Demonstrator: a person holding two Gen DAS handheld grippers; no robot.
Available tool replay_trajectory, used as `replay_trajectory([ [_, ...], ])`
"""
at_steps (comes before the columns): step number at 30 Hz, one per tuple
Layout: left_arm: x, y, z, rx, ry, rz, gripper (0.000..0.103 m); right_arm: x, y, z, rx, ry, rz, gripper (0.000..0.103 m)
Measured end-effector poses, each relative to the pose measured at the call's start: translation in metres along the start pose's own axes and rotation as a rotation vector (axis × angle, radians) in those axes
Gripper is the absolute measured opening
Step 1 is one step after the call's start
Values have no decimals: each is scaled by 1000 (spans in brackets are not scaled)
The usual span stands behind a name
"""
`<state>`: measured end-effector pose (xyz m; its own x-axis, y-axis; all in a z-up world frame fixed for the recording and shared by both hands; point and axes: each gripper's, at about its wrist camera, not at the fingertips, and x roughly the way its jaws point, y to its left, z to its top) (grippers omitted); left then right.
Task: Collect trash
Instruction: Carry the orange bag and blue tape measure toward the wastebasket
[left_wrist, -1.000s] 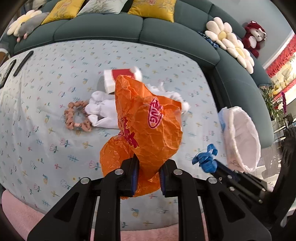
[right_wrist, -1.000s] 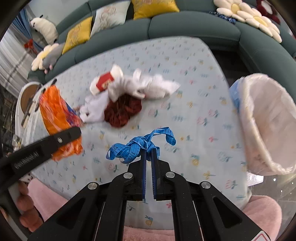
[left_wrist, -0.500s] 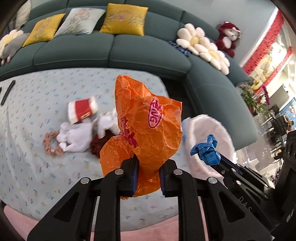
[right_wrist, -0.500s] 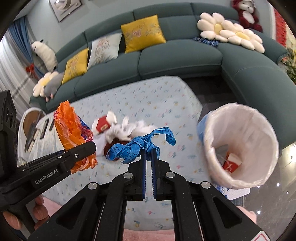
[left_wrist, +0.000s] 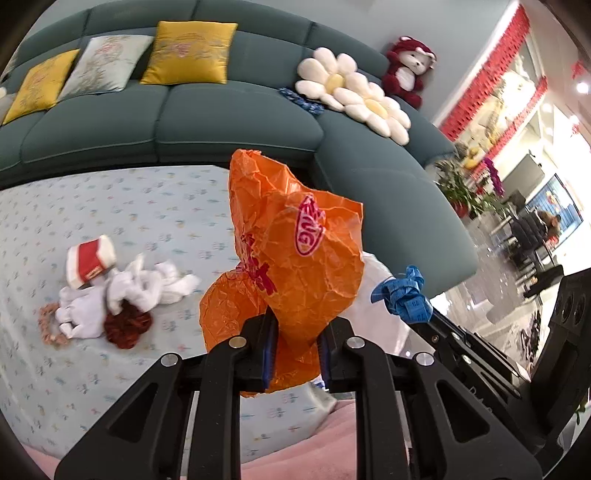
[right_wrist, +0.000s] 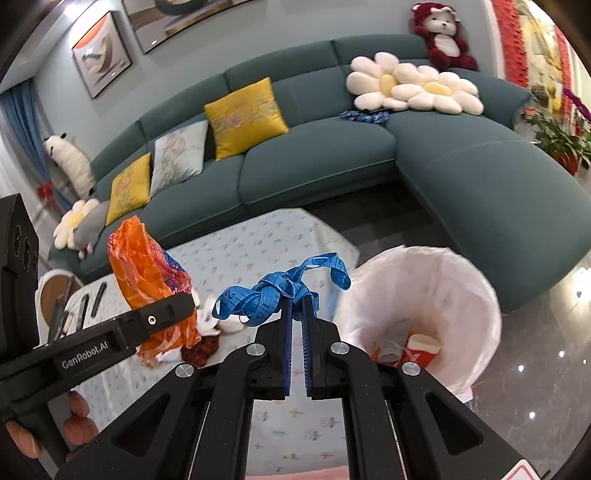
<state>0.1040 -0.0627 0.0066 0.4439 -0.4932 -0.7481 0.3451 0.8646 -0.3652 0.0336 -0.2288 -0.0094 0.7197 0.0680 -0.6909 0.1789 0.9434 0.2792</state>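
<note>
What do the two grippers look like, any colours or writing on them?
Both are matte black plastic with angular, triangular cut-outs and silver screws. The right gripper has blue ridged pads on its jaws; so does the left gripper. White "GenRobot.AI" lettering runs along the left gripper's side in the right wrist view.

Orange bag (left_wrist: 295, 258), blue tape (right_wrist: 280, 295), teal sofa (right_wrist: 314, 166).

Both tools are matte black plastic with angular, triangular cut-out arms. Left gripper (left_wrist: 294, 349): jaws lined with blue ribbed pads, round silver screws at the pivots, white "GenRobot.AI" lettering along one arm. Right gripper (right_wrist: 296, 332): the same build, blue pads, silver screws.
</note>
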Motion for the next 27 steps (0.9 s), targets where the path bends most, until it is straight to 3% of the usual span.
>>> replay_trajectory([
  [19, 68, -81, 15, 92, 78, -101, 25, 11, -89, 18, 133, -13, -82, 6],
  [23, 78, -87, 19, 74, 84, -103, 51, 16, -99, 19, 163, -16, -108, 15],
  [27, 78, -87, 21, 69, 71, -94, 55, 16, -103, 20, 176, -25, -117, 25],
])
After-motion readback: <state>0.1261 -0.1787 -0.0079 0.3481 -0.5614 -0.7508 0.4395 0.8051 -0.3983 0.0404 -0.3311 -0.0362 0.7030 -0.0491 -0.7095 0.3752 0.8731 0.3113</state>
